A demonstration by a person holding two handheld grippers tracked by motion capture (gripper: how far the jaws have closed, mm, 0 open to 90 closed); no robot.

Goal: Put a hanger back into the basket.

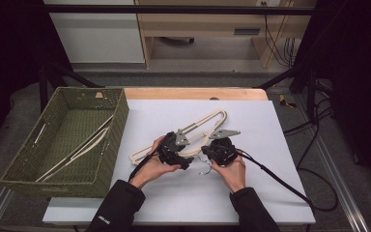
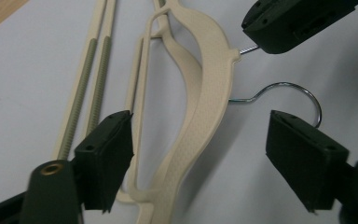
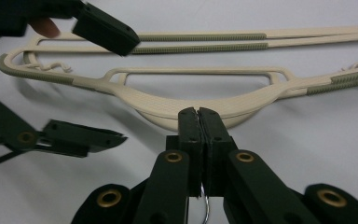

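Two cream hangers (image 1: pixel 183 135) are lying stacked on the white surface (image 1: pixel 270 193), just right of the green woven basket (image 1: pixel 104 162); the basket is holding another hanger (image 1: pixel 79 150) lying on its floor.

Right gripper (image 3: pixel 198 114) is sitting at the middle of the hangers' curved necks, jaws pressed fully together; in the right gripper view they are closing on the top hanger's metal hook (image 3: pixel 206 207), the wire running down from between the pads; the cream neck (image 3: pixel 191 105) is lying straight ahead of the tips, touching or nearly so.

Left gripper (image 2: pixel 200 154) is hanging over the same hangers with jaws standing wide and nothing pinched; in the left gripper view one pad (image 2: pixel 106 156) is sitting by the hangers' straight bar and the other pad (image 2: pixel 303 156) is sitting beyond the lower hanger's wire hook (image 2: pixel 289 91); the cream body is lying between them, untouched; whether the tips are touching the sheet is unclear.

In the high view both hands are coming in from the bottom, left hand (image 1: pixel 152 166) and right hand (image 1: pixel 232 169) close together over the hangers' middle; a black cable (image 1: pixel 280 181) is trailing right across the surface.
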